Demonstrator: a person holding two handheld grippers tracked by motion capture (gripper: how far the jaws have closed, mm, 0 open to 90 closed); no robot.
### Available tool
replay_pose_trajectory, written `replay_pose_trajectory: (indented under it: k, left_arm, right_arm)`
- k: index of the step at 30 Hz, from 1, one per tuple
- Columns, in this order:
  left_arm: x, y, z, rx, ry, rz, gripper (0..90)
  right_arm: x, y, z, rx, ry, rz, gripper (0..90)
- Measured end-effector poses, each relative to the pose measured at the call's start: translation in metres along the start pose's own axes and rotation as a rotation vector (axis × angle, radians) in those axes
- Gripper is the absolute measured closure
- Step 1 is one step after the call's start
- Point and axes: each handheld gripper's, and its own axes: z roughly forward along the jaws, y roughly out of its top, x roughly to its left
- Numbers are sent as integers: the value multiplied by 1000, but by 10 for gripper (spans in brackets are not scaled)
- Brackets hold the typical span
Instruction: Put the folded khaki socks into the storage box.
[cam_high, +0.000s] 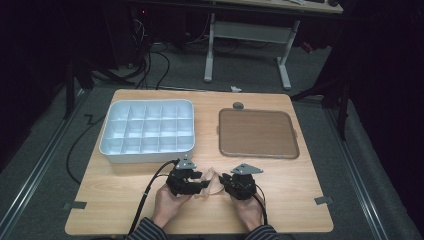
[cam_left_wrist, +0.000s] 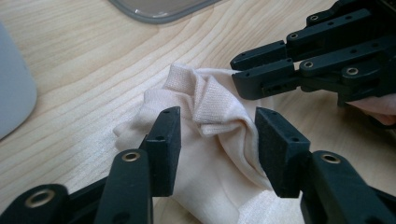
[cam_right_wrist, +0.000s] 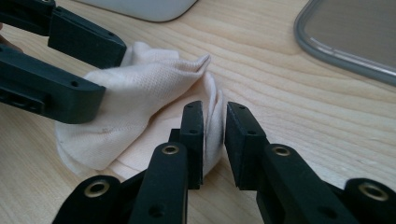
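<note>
We can read no text, label, brand, number or sign anywhere in these pictures. The white compartment tray (cam_high: 147, 131) at about eleven o'clock on the table (cam_high: 125, 200) and the brown mat (cam_high: 258, 133) at about one o'clock carry plain surfaces. Something may be printed on the dim far desk, but we cannot make it out.

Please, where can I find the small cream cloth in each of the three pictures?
High view: the cream cloth lies near the table's front edge, between the left tongs and the right tongs.
Left gripper view: centre, between the two near black jaws.
Right gripper view: left of centre, one fold standing between the near jaws.
Shared landmark: the brown tray with its grey rim.
</note>
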Motion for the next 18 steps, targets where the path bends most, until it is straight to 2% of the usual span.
replay_pose_trajectory:
  k: [5,9,12,18]
  left_arm:
    - [0,-2,-8,-15,6,-3,492]
    - [5,-7,-15,-27,20,-32,484]
    - [10,-13,-19,-24,33,-57,484]
    - [14,-19,-20,-12,53,-77,476]
  right_arm:
    - [0,3,-12,-23,-9,-11,770]
    - [6,10,-25,-38,-1,-42,772]
    - [12,14,-25,-33,9,-68,772]
    - [19,18,-24,-40,29,-79,773]
